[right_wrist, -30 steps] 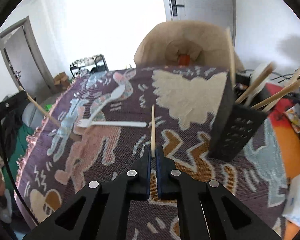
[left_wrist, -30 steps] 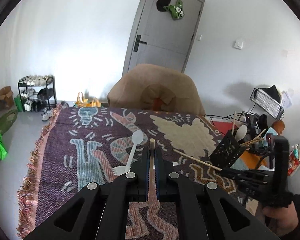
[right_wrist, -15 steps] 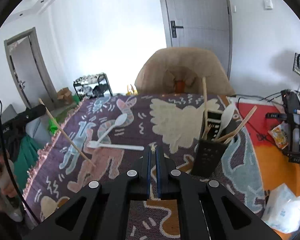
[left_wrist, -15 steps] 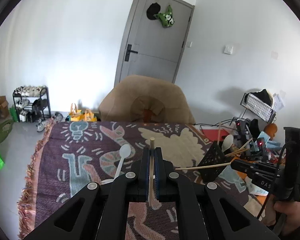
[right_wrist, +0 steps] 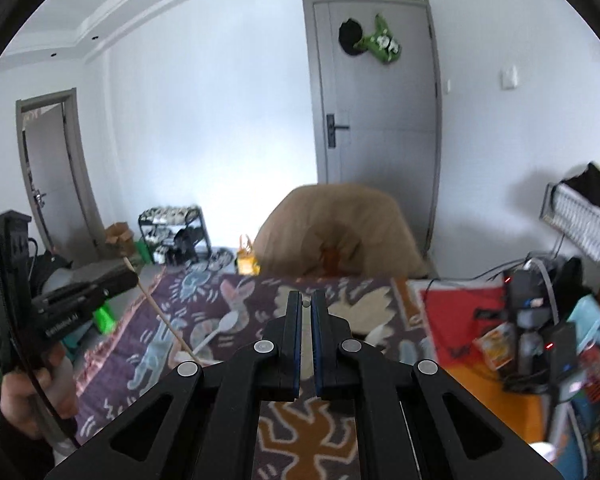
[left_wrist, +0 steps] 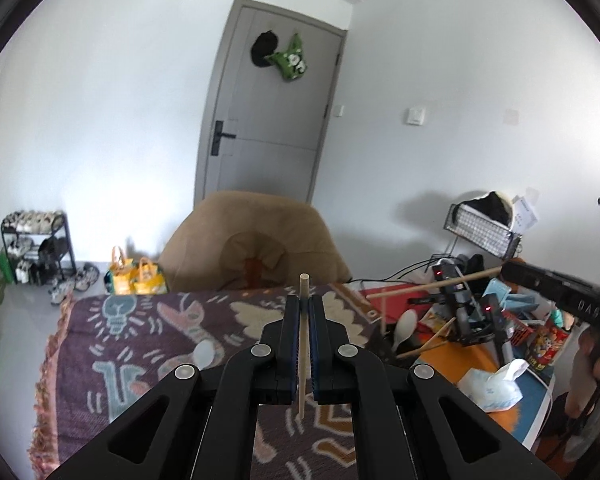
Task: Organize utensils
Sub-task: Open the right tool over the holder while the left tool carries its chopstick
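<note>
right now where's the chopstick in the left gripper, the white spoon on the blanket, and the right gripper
chopstick [left_wrist: 302,344]: left wrist view, mid-shaft between the fingers
white spoon [right_wrist: 229,322]: right wrist view, on its bowl
right gripper [right_wrist: 306,307]: right wrist view, midway between its fingertips

We read "DAS" in pale letters on black body of right hand-held gripper [left_wrist: 580,304], far right in left wrist view. Left hand-held gripper [right_wrist: 66,322] carries pale lettering too, too blurred for us to read. Print on snack packets at right: illegible.
</note>
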The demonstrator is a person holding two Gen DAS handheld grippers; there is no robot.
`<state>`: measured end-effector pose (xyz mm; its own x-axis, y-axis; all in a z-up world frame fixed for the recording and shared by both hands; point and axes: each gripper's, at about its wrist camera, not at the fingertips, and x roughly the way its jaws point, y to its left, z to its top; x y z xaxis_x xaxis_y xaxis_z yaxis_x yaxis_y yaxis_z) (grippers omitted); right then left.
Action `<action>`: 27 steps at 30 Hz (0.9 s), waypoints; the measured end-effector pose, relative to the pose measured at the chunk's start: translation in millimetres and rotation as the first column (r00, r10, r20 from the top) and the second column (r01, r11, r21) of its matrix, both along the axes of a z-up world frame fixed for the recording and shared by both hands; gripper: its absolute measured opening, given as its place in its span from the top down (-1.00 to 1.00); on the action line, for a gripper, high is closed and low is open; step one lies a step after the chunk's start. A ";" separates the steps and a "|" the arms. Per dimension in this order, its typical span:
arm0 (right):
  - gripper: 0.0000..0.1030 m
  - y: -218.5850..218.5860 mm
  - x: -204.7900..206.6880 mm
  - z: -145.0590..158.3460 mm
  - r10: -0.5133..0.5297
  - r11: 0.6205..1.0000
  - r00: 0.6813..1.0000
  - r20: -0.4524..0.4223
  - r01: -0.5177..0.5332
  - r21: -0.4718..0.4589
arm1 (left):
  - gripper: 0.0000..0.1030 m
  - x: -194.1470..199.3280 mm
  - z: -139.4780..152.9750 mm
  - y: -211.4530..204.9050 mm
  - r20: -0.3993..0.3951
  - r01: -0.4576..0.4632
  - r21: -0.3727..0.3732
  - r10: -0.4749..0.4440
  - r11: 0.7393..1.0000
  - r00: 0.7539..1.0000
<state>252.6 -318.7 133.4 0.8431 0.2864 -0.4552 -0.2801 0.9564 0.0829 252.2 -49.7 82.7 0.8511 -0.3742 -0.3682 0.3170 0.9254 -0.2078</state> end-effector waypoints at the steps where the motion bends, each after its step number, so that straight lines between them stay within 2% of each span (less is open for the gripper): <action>1: 0.89 -3.3 -1.1 4.7 -0.009 1.000 1.000 0.008 0.009 -0.007 | 0.92 0.6 2.0 -3.0 0.005 0.006 0.000 -0.006 1.000 1.000; 8: 0.88 -20.9 -2.9 13.0 -0.041 0.998 0.999 0.002 0.041 -0.041 | 0.92 4.6 12.5 -29.5 0.030 0.051 0.005 -0.051 0.999 0.998; 20: 0.88 -30.4 22.9 -17.3 -0.026 0.998 0.996 -0.090 0.021 -0.052 | 0.92 15.3 11.8 -52.7 0.031 0.079 0.003 -0.079 0.997 0.996; 27: 0.88 -28.6 35.8 -21.9 -0.012 0.998 0.993 -0.113 0.005 -0.062 | 0.92 24.7 14.6 -60.3 0.047 0.088 -0.004 -0.088 0.996 0.995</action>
